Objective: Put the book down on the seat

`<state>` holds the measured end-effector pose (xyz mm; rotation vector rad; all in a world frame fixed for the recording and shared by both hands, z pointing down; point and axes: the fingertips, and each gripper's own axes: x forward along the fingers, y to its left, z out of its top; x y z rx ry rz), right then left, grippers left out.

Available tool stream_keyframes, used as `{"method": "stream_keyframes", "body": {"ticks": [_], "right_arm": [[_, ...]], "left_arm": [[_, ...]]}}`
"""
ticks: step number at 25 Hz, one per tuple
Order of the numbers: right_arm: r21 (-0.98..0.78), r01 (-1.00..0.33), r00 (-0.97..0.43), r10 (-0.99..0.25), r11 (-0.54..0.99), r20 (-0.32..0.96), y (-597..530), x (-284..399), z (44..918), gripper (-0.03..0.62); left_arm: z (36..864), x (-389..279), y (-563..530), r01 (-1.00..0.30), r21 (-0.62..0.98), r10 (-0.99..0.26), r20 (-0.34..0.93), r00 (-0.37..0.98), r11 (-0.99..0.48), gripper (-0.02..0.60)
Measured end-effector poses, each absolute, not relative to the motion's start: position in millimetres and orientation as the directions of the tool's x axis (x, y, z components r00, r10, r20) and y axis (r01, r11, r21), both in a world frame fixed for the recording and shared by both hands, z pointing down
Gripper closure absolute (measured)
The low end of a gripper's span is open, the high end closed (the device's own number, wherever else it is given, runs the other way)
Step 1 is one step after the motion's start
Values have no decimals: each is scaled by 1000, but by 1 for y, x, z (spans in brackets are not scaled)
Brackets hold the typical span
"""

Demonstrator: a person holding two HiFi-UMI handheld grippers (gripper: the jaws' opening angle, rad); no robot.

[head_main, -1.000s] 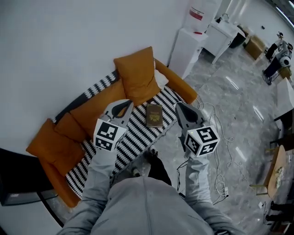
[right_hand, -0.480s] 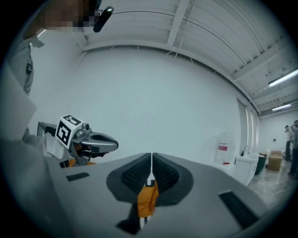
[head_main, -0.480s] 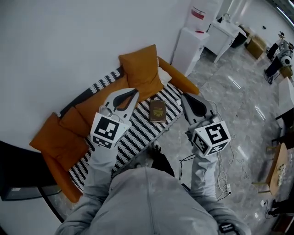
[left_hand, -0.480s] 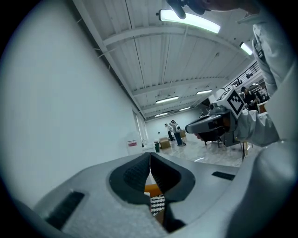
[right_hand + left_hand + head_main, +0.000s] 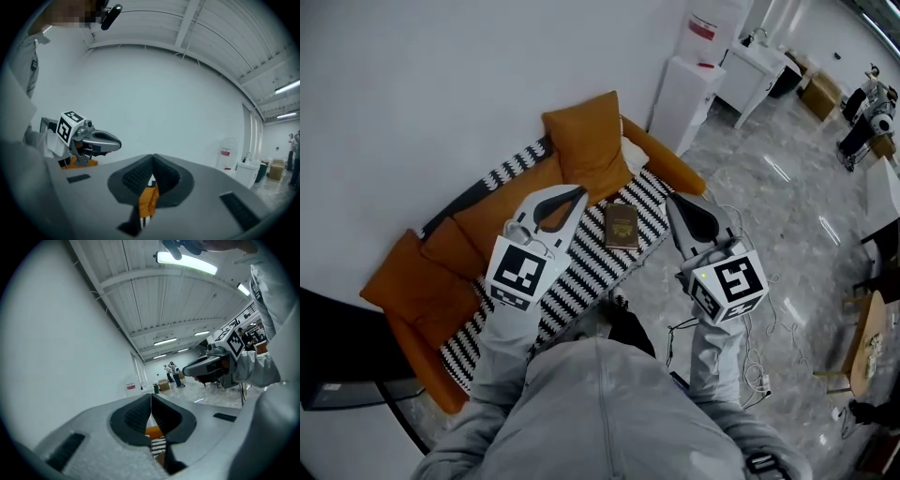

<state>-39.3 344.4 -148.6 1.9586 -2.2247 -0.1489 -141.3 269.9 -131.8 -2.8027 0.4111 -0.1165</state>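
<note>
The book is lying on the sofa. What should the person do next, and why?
Probably draw the left gripper and right gripper back: both are shut and empty, and the book already lies flat on the striped seat.

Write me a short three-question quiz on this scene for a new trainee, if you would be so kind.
1. True or false: the book lies flat on the striped seat cover, and neither gripper touches it.
2. On the left gripper, how do the jaws stand? A) wide apart B) together, with nothing between them C) closed on the book
3. What stands propped up just beyond the book?

Key: 1 true; 2 B; 3 an orange cushion.
</note>
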Motion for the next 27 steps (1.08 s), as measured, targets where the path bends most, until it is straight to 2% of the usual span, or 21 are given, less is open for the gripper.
{"method": "stream_keyframes", "body": {"ticks": [27], "right_arm": [[151, -982, -89, -987, 110, 135, 334, -35, -113, 566]], "left_arm": [[-94, -141, 258, -250, -248, -280, 95, 955, -936, 555]]}}
